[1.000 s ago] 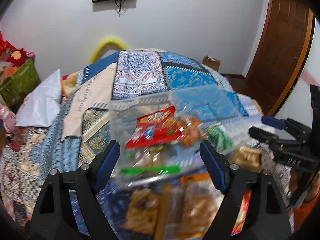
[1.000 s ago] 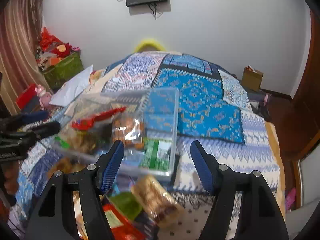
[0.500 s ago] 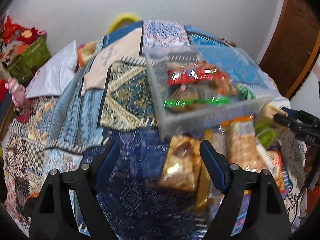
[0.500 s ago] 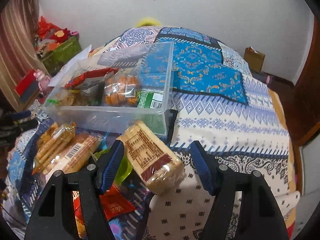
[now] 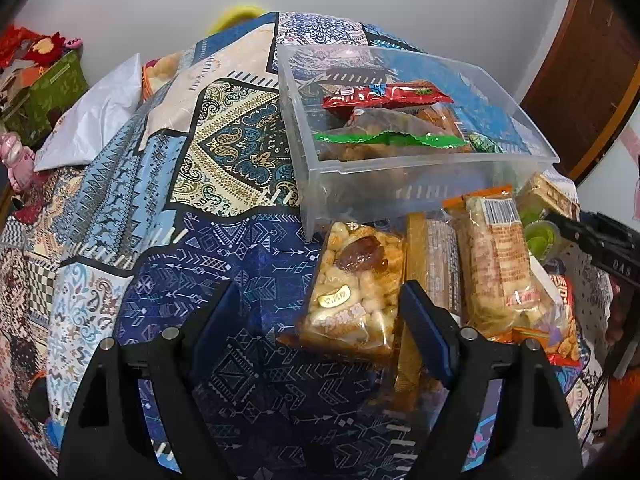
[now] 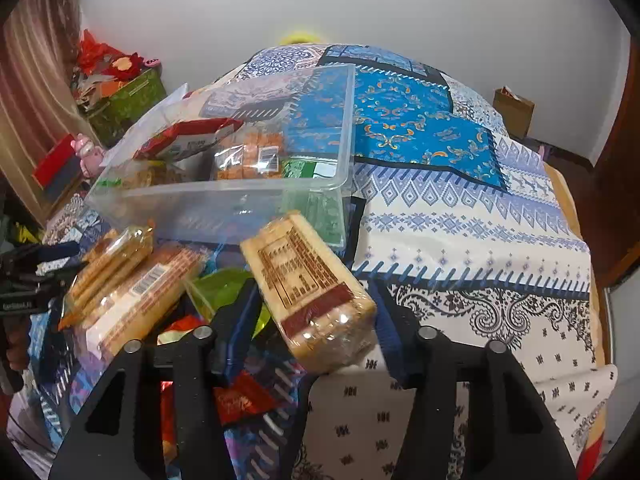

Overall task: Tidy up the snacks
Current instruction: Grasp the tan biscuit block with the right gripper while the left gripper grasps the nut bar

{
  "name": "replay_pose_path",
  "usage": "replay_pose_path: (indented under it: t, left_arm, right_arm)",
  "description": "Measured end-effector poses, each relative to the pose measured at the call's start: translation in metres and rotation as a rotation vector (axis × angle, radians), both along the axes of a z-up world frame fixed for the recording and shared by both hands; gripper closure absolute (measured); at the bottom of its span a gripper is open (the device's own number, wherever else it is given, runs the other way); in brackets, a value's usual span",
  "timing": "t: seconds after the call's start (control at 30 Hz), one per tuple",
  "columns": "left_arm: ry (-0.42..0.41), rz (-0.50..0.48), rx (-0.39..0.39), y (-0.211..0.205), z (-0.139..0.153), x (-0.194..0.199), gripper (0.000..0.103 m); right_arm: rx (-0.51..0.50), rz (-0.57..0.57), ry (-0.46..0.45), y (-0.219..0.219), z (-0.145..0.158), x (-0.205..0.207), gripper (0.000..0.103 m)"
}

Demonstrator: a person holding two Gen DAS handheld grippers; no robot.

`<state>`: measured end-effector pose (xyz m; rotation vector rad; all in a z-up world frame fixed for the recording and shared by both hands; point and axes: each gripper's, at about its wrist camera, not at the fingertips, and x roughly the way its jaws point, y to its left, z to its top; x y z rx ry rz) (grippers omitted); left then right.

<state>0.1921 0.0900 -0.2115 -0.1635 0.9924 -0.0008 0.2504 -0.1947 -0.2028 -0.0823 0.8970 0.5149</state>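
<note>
Currently, one clear rectangular plastic bin is seen on the patchwork-quilted bed, with at least four packets counted inside, among them one red wrapper and one green-edged bag. Left gripper: fingers wide, with one puffed-rice snack bar lying between them. Right gripper: fingers wide around one tan biscuit pack, contact not determinable.

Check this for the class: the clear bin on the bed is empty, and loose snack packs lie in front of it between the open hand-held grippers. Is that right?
One error: the bin is not empty. The left wrist view shows a red pack and a green-edged pack inside it. The rest stands: snack packs lie in front of it, and both hand-held grippers, left and right, are open.
</note>
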Motion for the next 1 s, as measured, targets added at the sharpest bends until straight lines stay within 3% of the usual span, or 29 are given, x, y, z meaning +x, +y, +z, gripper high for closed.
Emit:
replay_pose_path:
  t: [0.17, 0.43, 0.57, 0.6, 0.67, 1.0]
  left_arm:
    - [0.002, 0.019, -0.03, 0.001, -0.004, 0.009, 0.021]
    - [-0.003, 0.018, 0.024, -0.007, -0.011, 0.02, 0.021]
    - [-0.013, -0.009, -0.013, -0.008, -0.012, 0.02, 0.037]
    - [-0.018, -0.028, -0.011, -0.011, -0.011, 0.02, 0.045]
    - [-0.023, -0.052, 0.005, -0.016, -0.009, 0.019, 0.051]
    - [0.001, -0.081, -0.026, -0.011, -0.013, 0.006, 0.054]
  right_arm:
    - [0.004, -0.005, 0.008, -0.003, 0.0, -0.01, 0.066]
    - [0.031, -0.013, 0.018, -0.01, 0.004, -0.028, 0.068]
    - [0.035, -0.008, 0.026, -0.011, 0.005, -0.032, 0.067]
    - [0.043, -0.009, 0.03, -0.012, 0.005, -0.031, 0.067]
    - [0.051, -0.013, 0.032, -0.013, 0.005, -0.028, 0.067]
    - [0.058, -0.044, 0.056, -0.004, -0.01, -0.019, 0.067]
